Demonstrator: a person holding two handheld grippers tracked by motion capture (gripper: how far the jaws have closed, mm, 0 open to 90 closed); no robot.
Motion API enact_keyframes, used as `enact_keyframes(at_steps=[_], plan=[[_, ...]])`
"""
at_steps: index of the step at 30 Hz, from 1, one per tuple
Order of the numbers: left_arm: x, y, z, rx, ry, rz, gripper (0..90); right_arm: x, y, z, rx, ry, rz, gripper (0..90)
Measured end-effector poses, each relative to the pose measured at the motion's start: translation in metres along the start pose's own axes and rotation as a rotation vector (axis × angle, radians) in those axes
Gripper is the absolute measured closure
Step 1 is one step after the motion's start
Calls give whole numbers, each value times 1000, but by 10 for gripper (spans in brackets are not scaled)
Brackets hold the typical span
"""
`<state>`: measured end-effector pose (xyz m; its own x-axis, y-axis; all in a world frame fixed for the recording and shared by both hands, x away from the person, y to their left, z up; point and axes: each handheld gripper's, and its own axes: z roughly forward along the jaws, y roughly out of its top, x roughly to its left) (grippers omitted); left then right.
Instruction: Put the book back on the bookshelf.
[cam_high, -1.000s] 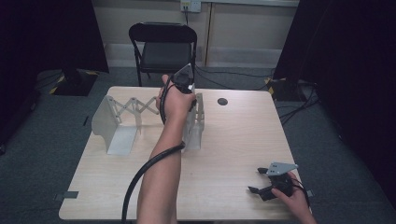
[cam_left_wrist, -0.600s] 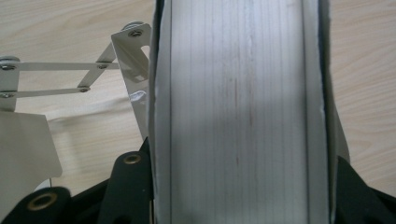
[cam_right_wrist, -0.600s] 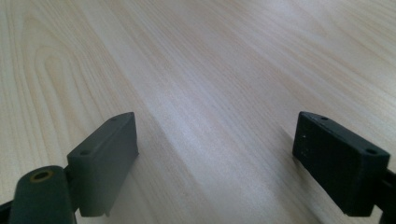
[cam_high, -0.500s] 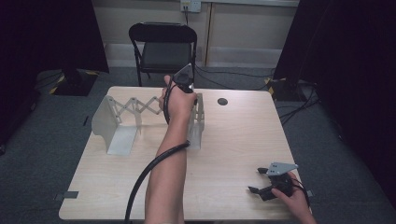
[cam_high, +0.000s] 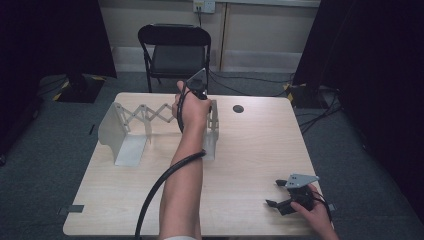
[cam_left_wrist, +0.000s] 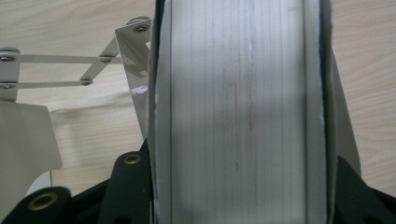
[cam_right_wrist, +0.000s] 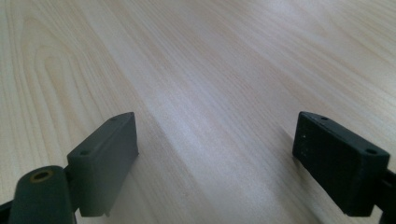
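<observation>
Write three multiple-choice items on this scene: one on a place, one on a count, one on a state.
1. Where does the right gripper sit?
A. near table corner
B. on the chair
C. on the rack

2. How many end plates does the folding metal rack have?
A. one
B. two
C. four

3. How stands the left gripper?
A. open above the table
B. lying on the floor
C. shut on the rack's end plate

Key: 1 A, it rests on the table by the near right corner; 2 B, one plate at each end; 3 C, the plate sits clamped between its jaws.
</observation>
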<state>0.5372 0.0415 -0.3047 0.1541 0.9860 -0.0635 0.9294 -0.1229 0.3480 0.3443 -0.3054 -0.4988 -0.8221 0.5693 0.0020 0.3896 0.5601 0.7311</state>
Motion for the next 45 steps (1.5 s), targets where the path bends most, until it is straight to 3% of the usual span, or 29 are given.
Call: enact_keyframes(at_steps=[15,30,45], plan=[[-10,3,6,17,14,-19,526,0,0,0,1,1,1,137],[-10,4,7,30,26,-40,526,0,0,0,1,1,1,137],[-16,5,10,20,51,-42,520,0,0,0,0,1,1,137]])
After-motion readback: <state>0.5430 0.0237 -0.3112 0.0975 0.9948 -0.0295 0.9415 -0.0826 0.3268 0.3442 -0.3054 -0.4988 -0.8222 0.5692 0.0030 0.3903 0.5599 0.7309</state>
